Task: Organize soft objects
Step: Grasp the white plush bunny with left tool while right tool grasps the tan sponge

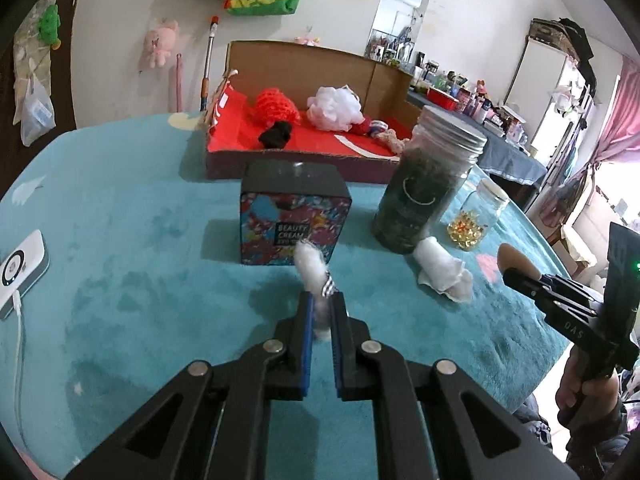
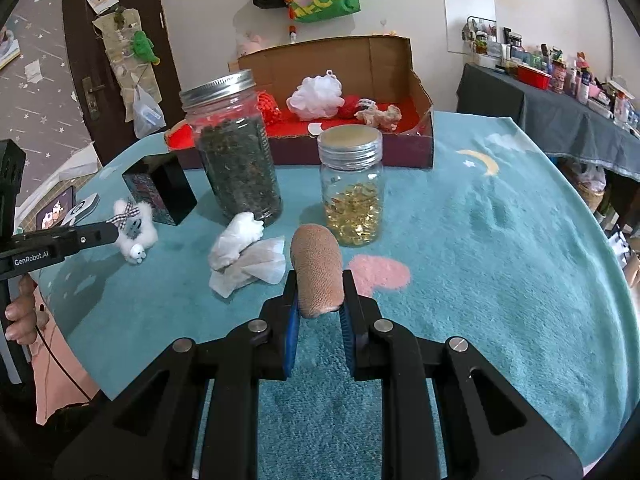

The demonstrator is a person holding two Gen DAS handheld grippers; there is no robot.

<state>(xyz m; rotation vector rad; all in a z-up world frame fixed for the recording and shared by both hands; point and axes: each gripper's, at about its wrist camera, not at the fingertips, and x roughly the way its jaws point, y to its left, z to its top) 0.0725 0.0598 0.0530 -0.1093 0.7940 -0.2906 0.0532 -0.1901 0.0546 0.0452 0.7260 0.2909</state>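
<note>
Your left gripper (image 1: 323,300) is clamped on a small white plush toy (image 1: 311,270) with a checked ribbon, held above the teal tablecloth (image 1: 120,248) in front of the black cream box (image 1: 294,216). Your right gripper (image 2: 318,292) is closed on a tan, textured soft pad (image 2: 317,274), also held clear of the cloth. The open cardboard box (image 1: 304,160) with a red lining stands at the far side of the table; you can count in it one orange crocheted piece (image 1: 276,106), one black soft item (image 1: 275,135), one white mesh bath puff (image 1: 335,108), one red item partly hidden behind the puff, and one pale knotted rope piece (image 2: 378,115). Two screw-lid jars stand upright between the grippers and that box: the tall jar (image 1: 428,184) is filled with dark dried leaves, and the shorter jar (image 2: 352,188) is roughly half filled with yellow capsules. One crumpled white cloth (image 2: 244,256) lies on the tablecloth just in front of the tall jar. One white device (image 1: 22,272) with a cable rests at the left edge.
</note>
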